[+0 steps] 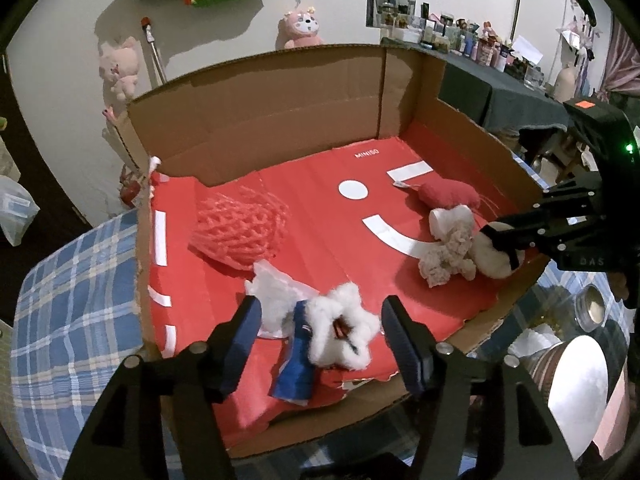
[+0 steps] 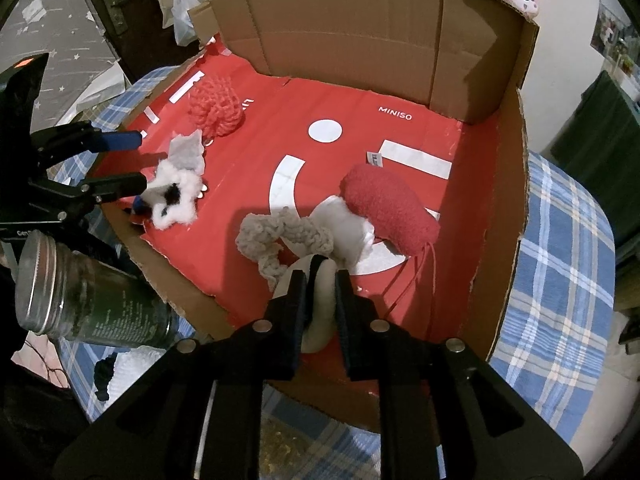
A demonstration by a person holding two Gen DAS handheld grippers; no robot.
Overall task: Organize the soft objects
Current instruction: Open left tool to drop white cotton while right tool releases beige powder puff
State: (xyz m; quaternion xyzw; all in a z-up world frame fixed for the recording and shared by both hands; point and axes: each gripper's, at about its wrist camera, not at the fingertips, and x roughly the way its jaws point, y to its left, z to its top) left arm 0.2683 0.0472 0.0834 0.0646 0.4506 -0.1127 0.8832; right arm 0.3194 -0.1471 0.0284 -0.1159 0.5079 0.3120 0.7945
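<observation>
A cardboard box (image 1: 256, 120) lined with red paper holds the soft objects. My left gripper (image 1: 320, 320) is open, its jaws on either side of a fluffy white star with a blue strip (image 1: 340, 332) near the box's front edge; it also shows in the right wrist view (image 2: 176, 196). My right gripper (image 2: 322, 276) is shut on a white soft pad (image 2: 320, 320), also seen in the left wrist view (image 1: 492, 256). Beside the pad lie a cream knitted piece (image 2: 280, 236), a white cloth (image 2: 348, 224) and a red plush pouch (image 2: 388, 208). A pink foam net (image 1: 236, 232) lies at the left.
The box (image 2: 500, 208) sits on a blue plaid cloth (image 1: 72, 312). A glass jar with a metal lid (image 2: 80, 300) stands by the box's front. A white scrap (image 1: 276, 284) lies behind the star. A cluttered table (image 1: 500, 76) stands at the back right.
</observation>
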